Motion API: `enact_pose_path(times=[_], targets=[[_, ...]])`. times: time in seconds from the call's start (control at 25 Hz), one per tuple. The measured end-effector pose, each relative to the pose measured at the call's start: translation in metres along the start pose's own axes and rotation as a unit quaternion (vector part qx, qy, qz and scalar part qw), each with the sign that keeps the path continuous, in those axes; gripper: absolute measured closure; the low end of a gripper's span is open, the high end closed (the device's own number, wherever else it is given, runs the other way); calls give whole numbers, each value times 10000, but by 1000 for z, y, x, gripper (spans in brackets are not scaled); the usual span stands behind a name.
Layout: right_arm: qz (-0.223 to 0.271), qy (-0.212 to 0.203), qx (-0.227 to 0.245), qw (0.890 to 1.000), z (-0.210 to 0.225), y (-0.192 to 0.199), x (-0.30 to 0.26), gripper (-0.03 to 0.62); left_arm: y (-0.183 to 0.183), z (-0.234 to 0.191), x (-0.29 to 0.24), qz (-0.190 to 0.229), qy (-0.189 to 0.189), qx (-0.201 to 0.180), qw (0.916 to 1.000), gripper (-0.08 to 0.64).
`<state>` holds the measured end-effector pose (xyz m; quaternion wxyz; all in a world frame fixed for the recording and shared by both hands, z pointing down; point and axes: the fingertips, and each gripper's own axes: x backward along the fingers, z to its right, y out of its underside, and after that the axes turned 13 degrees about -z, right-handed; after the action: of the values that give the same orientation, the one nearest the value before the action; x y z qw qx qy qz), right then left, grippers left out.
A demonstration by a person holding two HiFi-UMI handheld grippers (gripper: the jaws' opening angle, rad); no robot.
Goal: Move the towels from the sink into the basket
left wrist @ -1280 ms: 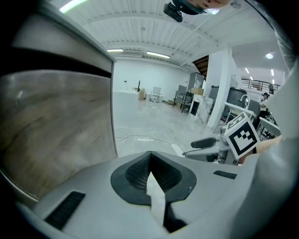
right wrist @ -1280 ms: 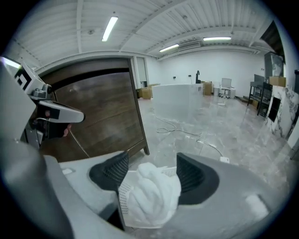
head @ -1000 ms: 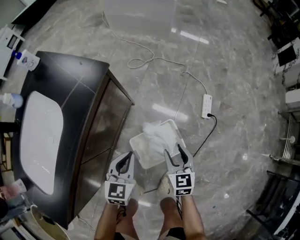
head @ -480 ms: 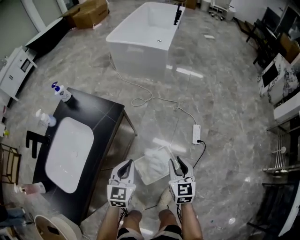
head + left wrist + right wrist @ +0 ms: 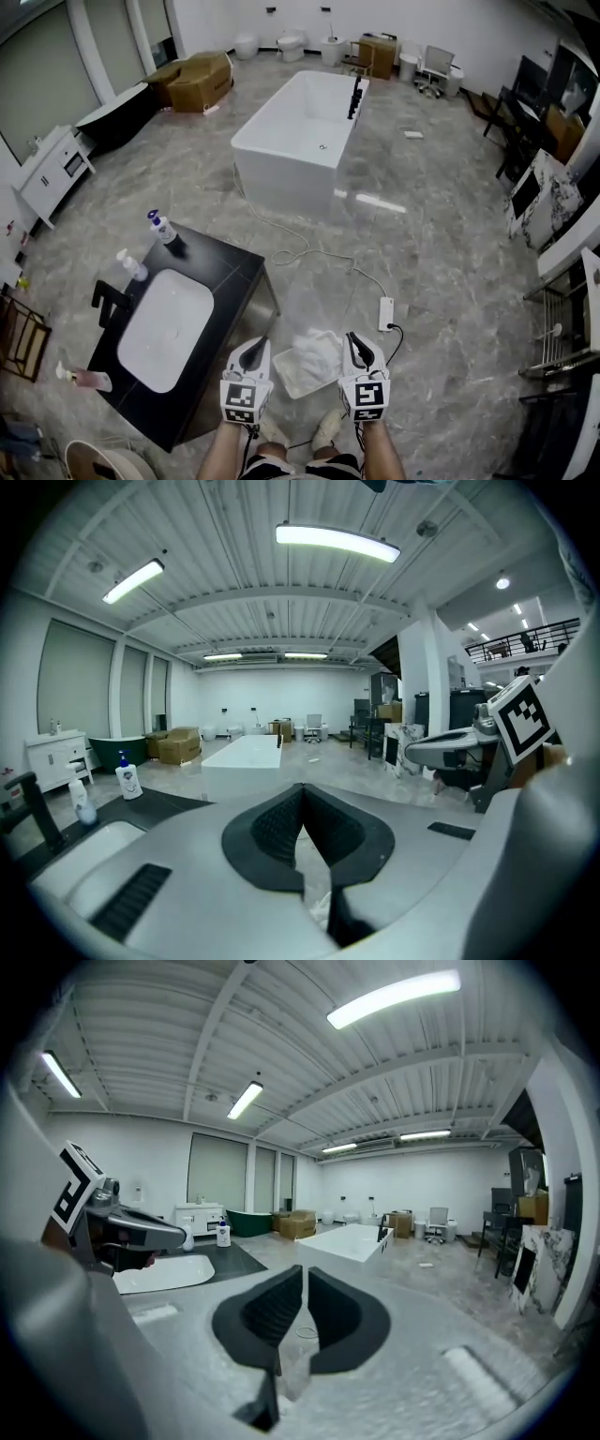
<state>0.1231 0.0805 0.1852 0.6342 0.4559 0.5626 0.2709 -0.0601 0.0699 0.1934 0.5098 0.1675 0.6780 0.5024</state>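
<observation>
White towels lie heaped in the white basket on the floor beside the dark vanity. The white sink in the vanity top shows no towel in it. In the head view my left gripper and right gripper hang side by side above the basket, held well clear of it. The left gripper is shut with nothing in it. The right gripper has just been closing; its pads stand together with nothing between them. From the right gripper view the sink lies to the left.
A black faucet and two soap bottles stand on the vanity. A white bathtub sits further out. A power strip and its cable lie on the marble floor right of the basket. Furniture lines the walls.
Both grippers have risen away from the basket, which now looks smaller and lower. The right jaws have come together. The head view has lifted and takes in the whole room.
</observation>
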Motion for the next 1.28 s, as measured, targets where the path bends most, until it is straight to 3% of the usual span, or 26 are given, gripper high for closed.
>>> enact_pose_path(times=[0.28,0.68,1.28], targets=[[292,-31,128,9995,-7,-26,47,591,-9,9,45,105,-149,-83,9998,551],[400,-272,311,9983,-15,-22,89,592,-11,33,84,245,-397,-9,9989,551],[415,-326,376,9979,-18,-17,93,592,-1,40,86,214,-394,56,9990,551]])
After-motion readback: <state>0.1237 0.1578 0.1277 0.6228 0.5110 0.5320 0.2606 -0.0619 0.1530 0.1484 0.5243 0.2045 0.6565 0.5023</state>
